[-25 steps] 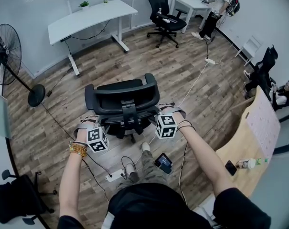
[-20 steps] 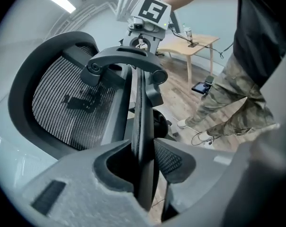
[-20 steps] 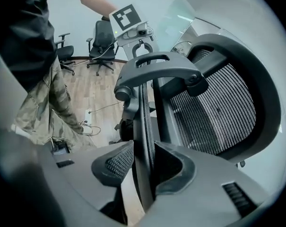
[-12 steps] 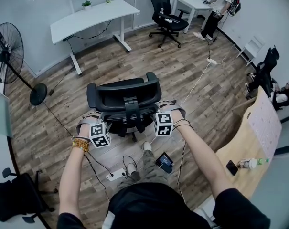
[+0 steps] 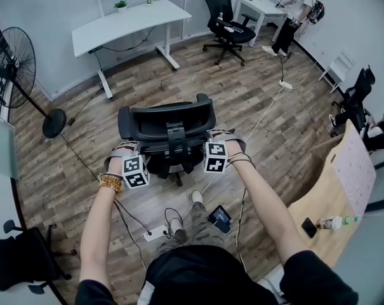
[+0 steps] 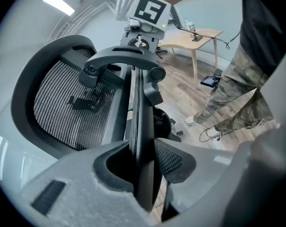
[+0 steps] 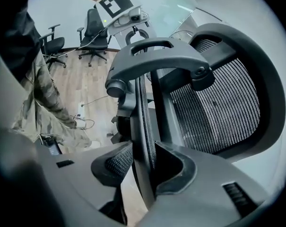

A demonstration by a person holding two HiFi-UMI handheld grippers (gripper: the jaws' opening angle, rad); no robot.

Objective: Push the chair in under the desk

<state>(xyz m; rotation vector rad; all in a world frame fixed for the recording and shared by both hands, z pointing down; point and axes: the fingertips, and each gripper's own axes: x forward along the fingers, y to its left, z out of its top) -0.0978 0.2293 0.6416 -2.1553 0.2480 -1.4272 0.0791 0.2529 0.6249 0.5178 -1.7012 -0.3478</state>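
Grips the chair [image 5: 168, 121] by its backrest rim: left claw [image 6: 143, 160] clamped on the left edge, right claw [image 7: 145, 167] on the right. Stands on open floor [image 5: 255, 107], well apart from the white surface [image 5: 131, 23] ahead and slightly left. Likely calls for an even two-handed push.

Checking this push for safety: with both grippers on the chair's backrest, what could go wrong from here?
1. The left gripper and right gripper clamp only the backrest's thin rim, so the jaws might slip or the chair swivel.
2. A black cable lies on the floor near the fan base, left of the route to the white desk; a drifting caster could snag it.
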